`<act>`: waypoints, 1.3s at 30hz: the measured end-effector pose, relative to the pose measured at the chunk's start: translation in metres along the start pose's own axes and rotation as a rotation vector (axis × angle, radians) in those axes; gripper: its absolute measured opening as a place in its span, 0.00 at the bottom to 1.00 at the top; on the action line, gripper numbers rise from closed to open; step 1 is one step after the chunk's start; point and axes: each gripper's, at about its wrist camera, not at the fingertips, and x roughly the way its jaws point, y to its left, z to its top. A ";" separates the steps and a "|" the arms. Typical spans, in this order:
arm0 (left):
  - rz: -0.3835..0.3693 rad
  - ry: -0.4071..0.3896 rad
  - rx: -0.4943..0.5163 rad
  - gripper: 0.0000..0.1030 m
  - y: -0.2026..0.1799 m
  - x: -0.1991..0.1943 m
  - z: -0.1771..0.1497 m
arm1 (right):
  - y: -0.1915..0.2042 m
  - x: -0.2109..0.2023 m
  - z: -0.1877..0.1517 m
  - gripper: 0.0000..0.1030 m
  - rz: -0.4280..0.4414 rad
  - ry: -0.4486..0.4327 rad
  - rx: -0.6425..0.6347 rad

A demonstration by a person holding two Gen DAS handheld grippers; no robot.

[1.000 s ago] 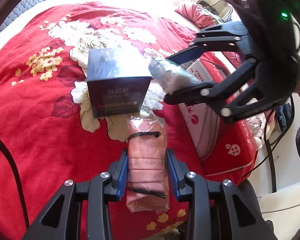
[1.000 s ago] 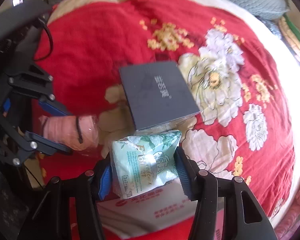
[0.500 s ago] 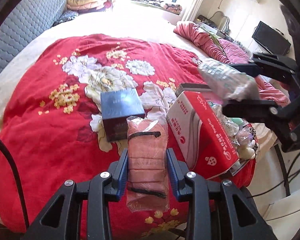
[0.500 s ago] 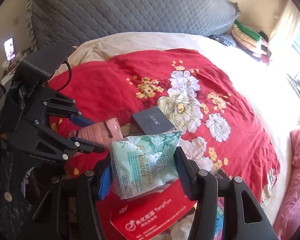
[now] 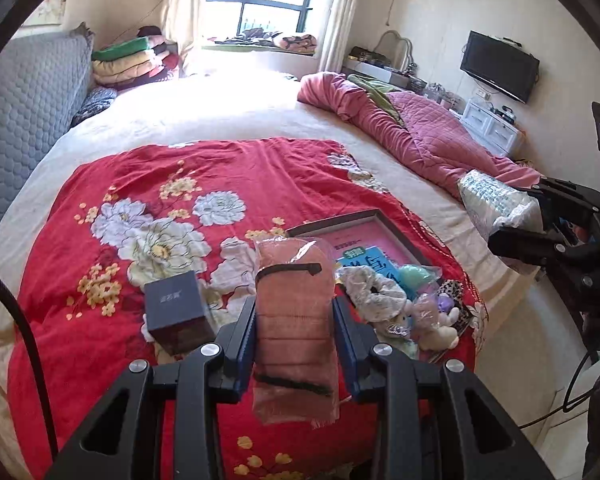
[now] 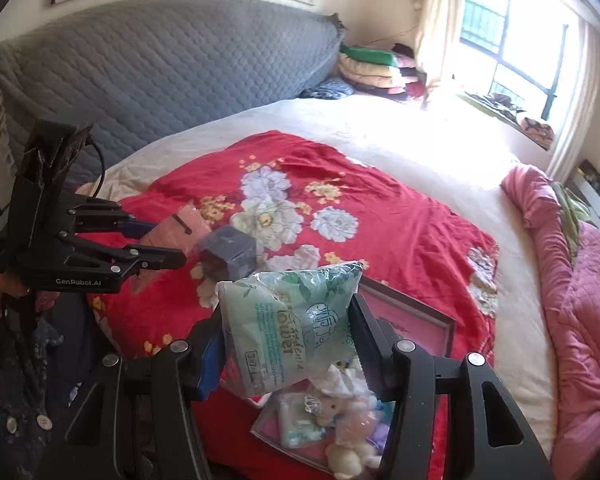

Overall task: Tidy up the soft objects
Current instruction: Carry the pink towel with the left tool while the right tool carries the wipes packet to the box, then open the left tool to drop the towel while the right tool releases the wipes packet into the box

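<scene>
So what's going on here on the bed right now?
A person is sorting soft things with two handheld grippers. The left gripper has its jaws clamped on a bagged pink cloth roll, and the right gripper holds a green towel pack. Both hang above the red floral blanket, near an open box of plush toys.

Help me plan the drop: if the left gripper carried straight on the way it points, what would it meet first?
Probably the red floral blanket, just beyond the pink packet the left gripper holds. The dark box sits left of that line, the tray right. Depth is unclear.
</scene>
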 end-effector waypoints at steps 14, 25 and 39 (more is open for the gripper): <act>-0.041 0.098 0.150 0.35 -0.110 0.091 0.017 | -0.089 -0.018 -0.078 0.56 -0.137 0.008 0.249; 0.001 0.192 0.164 0.35 -0.118 0.158 0.005 | -0.113 0.042 -0.125 0.56 -0.128 0.091 0.359; -0.067 0.278 0.117 0.36 -0.111 0.204 -0.006 | -0.128 0.109 -0.158 0.59 -0.103 0.194 0.464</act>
